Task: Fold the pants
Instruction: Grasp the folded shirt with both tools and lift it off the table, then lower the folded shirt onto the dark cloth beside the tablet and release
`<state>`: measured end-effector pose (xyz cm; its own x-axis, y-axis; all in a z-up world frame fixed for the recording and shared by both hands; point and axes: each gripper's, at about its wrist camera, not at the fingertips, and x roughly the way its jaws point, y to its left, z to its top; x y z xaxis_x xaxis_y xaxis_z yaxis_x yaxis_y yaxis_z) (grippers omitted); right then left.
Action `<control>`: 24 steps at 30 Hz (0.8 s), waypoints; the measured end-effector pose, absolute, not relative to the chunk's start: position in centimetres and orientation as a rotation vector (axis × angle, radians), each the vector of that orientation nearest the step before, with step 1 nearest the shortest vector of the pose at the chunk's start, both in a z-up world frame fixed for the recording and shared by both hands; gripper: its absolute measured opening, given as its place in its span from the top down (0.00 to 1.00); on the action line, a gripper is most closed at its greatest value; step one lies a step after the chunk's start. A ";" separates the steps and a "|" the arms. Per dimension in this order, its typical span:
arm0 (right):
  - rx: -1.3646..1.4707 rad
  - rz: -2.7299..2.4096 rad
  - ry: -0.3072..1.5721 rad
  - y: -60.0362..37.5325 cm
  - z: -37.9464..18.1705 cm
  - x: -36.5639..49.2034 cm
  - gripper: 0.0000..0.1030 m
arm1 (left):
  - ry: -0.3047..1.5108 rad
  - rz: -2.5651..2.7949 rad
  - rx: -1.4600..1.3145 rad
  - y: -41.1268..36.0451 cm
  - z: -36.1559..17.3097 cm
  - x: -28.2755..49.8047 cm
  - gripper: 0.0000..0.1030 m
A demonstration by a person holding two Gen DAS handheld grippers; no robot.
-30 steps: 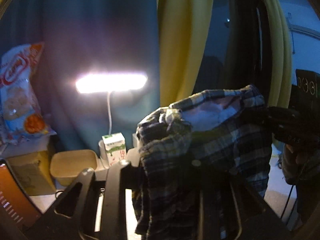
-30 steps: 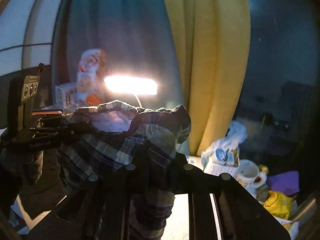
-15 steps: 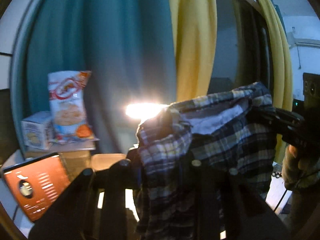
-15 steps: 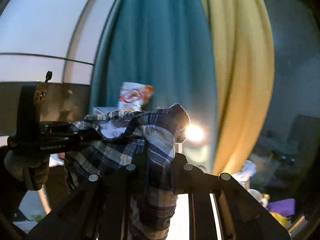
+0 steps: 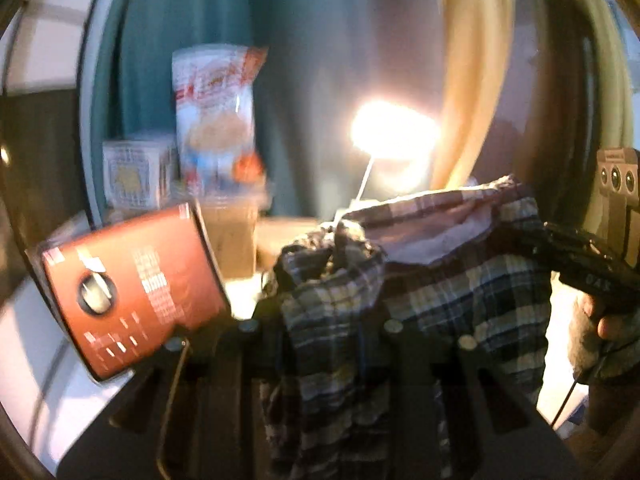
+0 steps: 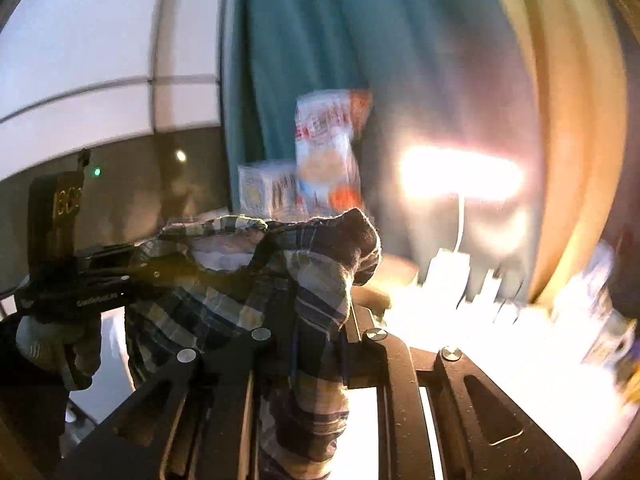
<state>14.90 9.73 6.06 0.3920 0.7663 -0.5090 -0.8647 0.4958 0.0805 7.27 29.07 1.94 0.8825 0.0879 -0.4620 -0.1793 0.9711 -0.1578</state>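
Red box (image 5: pixel 132 288) in left view only — plaid pants (image 6: pixel 256 288) in both.

The dark blue, grey and cream plaid flannel pants (image 5: pixel 432 292) show a pale lining. Behind hang a teal fabric curtain (image 6: pixel 320 40) and a yellow fabric curtain (image 6: pixel 568 120).

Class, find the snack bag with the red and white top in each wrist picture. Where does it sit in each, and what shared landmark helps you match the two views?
Left wrist view: the snack bag stands upper left, above the red box.
Right wrist view: the snack bag stands at centre, just above the plaid pants.
Shared landmark: the glowing lamp, right of the bag in both.
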 end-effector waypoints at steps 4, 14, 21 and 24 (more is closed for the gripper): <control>-0.196 0.994 0.716 12.8 -0.3 19.7 0.84 | 0.632 0.146 -0.278 31.6 -5.0 12.6 0.72; -0.278 0.812 0.824 14.5 -6.4 26.1 0.55 | 0.759 0.256 -0.318 34.3 -10.5 19.0 0.39; -0.294 0.779 0.828 12.6 -6.6 26.9 0.40 | 0.717 0.353 -0.294 35.1 -8.6 17.6 0.21; -0.285 0.782 0.821 11.4 -6.0 26.4 0.39 | 0.666 0.389 -0.307 35.1 -6.8 16.2 0.17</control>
